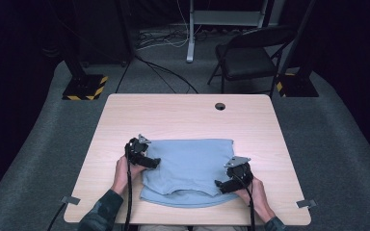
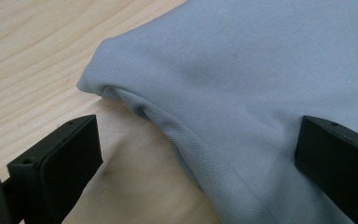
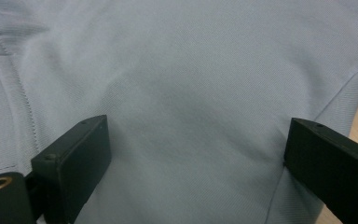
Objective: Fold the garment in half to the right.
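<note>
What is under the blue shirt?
The light blue shirt lies folded on the wooden table, so table is beneath it. Its own lower layer peeks out along the near edge. Anything else underneath is covered. Both grippers, left and right, are at its sides.

I find no legible text, label, brand or number in any view; the only sign-like marking is the yellow-and-black hazard striping on the stand base (image 1: 84, 88) left of the table and on the other stand base (image 1: 296, 85) at right, both bearing no words
</note>
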`<move>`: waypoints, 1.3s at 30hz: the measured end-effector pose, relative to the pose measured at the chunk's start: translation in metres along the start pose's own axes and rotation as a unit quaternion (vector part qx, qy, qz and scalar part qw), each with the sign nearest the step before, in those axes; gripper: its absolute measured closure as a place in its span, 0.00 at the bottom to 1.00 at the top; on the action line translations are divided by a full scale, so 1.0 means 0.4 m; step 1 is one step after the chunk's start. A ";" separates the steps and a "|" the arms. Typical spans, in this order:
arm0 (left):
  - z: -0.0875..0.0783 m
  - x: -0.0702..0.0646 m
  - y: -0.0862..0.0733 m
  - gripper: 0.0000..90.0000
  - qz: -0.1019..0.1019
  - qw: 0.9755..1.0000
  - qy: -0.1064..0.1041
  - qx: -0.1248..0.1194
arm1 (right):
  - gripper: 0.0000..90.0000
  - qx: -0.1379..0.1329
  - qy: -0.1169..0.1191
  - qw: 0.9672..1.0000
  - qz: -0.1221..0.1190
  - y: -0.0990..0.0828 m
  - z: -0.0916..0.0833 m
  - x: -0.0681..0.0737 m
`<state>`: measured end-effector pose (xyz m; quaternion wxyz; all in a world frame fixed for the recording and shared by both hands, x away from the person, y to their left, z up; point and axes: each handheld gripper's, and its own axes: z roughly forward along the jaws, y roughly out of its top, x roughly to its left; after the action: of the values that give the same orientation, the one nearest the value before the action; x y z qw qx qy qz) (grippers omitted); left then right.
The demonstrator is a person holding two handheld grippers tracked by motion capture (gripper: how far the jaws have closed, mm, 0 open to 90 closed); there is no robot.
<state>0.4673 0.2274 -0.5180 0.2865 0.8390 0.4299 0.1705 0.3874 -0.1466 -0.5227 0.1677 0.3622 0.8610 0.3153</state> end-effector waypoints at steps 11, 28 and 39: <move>0.017 -0.030 0.020 0.00 0.005 1.000 -0.009 -0.004 | 0.07 -0.003 -0.005 1.000 0.019 -0.032 -0.021 -0.026; 0.001 0.012 0.039 0.00 -0.013 1.000 -0.001 -0.009 | 0.08 -0.036 0.035 0.999 -0.020 0.046 -0.018 0.034; 0.027 -0.001 0.048 0.00 -0.006 1.000 0.008 0.006 | 0.09 0.008 0.023 0.999 -0.038 0.049 0.031 0.050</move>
<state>0.4849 0.2144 -0.5143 0.2792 0.8367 0.4383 0.1728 0.3904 -0.1161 -0.5201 0.1572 0.3235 0.8800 0.3102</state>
